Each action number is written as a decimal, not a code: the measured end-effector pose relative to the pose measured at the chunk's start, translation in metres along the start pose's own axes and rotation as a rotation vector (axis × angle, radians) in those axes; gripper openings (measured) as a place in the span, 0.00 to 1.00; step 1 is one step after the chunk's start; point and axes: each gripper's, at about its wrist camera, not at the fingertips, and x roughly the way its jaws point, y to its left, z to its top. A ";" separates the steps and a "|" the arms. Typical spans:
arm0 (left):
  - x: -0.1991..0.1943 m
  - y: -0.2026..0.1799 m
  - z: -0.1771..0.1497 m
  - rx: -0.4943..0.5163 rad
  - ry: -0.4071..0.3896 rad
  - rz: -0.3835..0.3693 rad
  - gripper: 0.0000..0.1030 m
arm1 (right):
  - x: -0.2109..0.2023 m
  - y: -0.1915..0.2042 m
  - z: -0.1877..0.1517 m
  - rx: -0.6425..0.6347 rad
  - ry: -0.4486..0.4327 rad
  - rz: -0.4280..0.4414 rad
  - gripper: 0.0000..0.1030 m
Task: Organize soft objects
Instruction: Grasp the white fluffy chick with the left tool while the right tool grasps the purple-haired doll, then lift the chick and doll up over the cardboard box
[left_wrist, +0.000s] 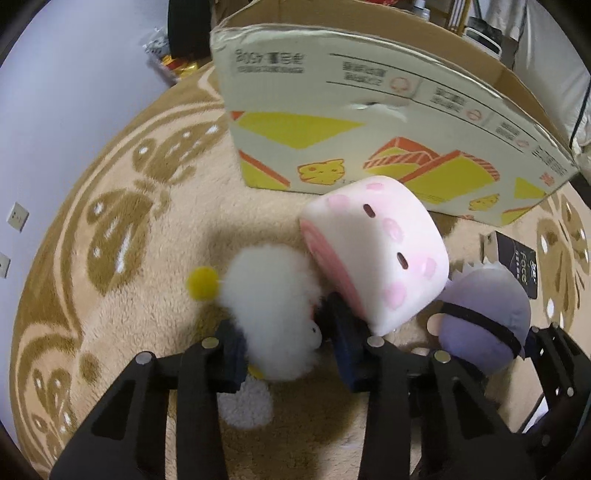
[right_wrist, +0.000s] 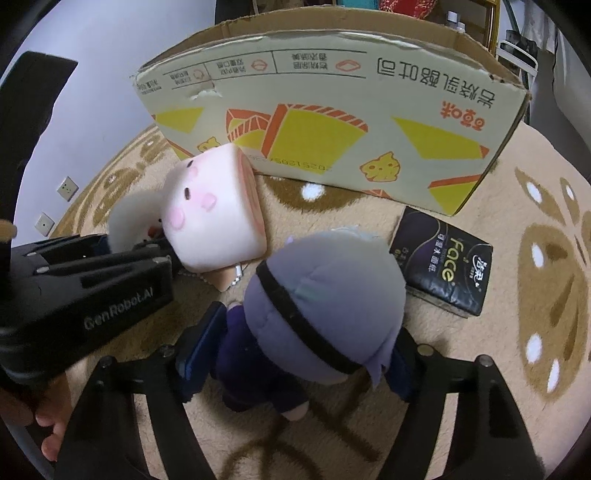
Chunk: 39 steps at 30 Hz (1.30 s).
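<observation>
My left gripper (left_wrist: 284, 343) is shut on a fluffy white plush (left_wrist: 273, 310) with a yellow pompom (left_wrist: 203, 282). A pink cube plush (left_wrist: 376, 251) with a face leans against it on the right. My right gripper (right_wrist: 295, 350) is shut on a purple doll (right_wrist: 317, 306) with a black band, held above the rug. The doll (left_wrist: 480, 325) and the right gripper show at the right edge of the left wrist view. The left gripper (right_wrist: 122, 240), the pink cube (right_wrist: 214, 214) and the white plush (right_wrist: 129, 218) show at left in the right wrist view.
An open cardboard box (left_wrist: 369, 122) with yellow and orange print stands just behind the plushes on the beige patterned rug (left_wrist: 110, 221); it also shows in the right wrist view (right_wrist: 332, 110). A black tissue pack (right_wrist: 443, 266) lies on the rug by the box. A wall with sockets is at left.
</observation>
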 end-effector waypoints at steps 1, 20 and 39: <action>-0.001 -0.001 -0.001 0.000 0.001 -0.005 0.34 | 0.000 -0.001 0.000 0.001 0.000 0.000 0.77; -0.020 0.028 -0.015 -0.048 -0.024 0.020 0.34 | -0.035 -0.032 0.003 0.069 -0.056 -0.018 0.73; -0.077 0.030 -0.017 -0.084 -0.124 0.140 0.32 | -0.093 -0.039 0.006 0.115 -0.223 -0.012 0.73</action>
